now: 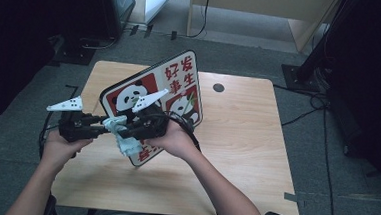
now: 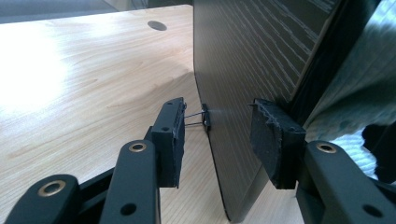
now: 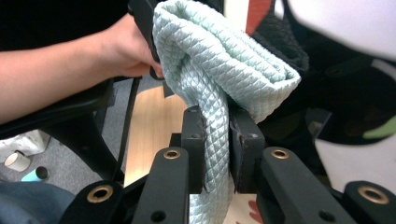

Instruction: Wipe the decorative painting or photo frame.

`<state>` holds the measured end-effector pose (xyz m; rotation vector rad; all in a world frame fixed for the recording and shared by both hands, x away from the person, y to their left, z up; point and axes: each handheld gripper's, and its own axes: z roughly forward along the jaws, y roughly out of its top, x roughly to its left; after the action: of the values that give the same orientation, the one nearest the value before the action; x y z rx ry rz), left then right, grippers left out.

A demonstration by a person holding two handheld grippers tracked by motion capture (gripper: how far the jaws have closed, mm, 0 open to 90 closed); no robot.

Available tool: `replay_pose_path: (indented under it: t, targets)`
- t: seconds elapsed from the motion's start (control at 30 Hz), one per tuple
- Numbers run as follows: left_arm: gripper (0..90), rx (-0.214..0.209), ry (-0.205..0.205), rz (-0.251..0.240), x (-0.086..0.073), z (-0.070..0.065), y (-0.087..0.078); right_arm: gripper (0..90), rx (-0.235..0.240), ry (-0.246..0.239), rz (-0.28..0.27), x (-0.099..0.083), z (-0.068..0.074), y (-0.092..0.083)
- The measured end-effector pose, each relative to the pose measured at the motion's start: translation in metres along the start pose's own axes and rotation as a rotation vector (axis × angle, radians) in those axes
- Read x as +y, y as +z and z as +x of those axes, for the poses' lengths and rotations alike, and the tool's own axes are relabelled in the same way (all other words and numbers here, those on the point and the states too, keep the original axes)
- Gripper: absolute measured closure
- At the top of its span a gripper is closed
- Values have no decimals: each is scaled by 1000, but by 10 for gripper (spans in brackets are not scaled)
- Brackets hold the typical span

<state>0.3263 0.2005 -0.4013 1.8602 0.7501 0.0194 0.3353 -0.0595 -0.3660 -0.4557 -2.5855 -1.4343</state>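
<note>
Pale mint quilted cloth (image 3: 219,70), pinched tight between the pads of the right claw (image 3: 217,149), bunched above the jaws and pressed against the printed face of the panda board (image 1: 180,79). Board stood on edge near the middle of the light wooden tabletop (image 1: 247,136), tilted, red-and-white face turned toward the near side, dark wood-grain back (image 2: 252,65) seen in the left claw view. Left claw (image 2: 217,135) about half open, straddling the board's lower left edge, one pad on either side; cannot tell whether the pads press on it. Small black clip (image 2: 206,116) on that edge, between the pads.
</note>
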Motion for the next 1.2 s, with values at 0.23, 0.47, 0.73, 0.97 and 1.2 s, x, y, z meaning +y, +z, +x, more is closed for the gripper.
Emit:
replay_pose_path:
  t: [0.23, 0.47, 0.73, 0.97, 1.2]
  targets:
    - [562, 1, 3, 3, 0, 0, 0, 786, 2, 12, 12, -12, -2, 4]
    - [567, 0, 1, 4, 0, 0, 0, 786, 10, 25, 10, -25, -5, 9]
    - [583, -5, 3, 7, 0, -1, 0, 786, 6, 34, 26, -35, -6, 12]
    - [600, -10, 1, 10, 0, -1, 0, 786, 8, 38, 38, -43, -7, 15]
    - [616, -13, -3, 12, 1, -1, 0, 786, 9, 41, 48, -54, -9, 18]
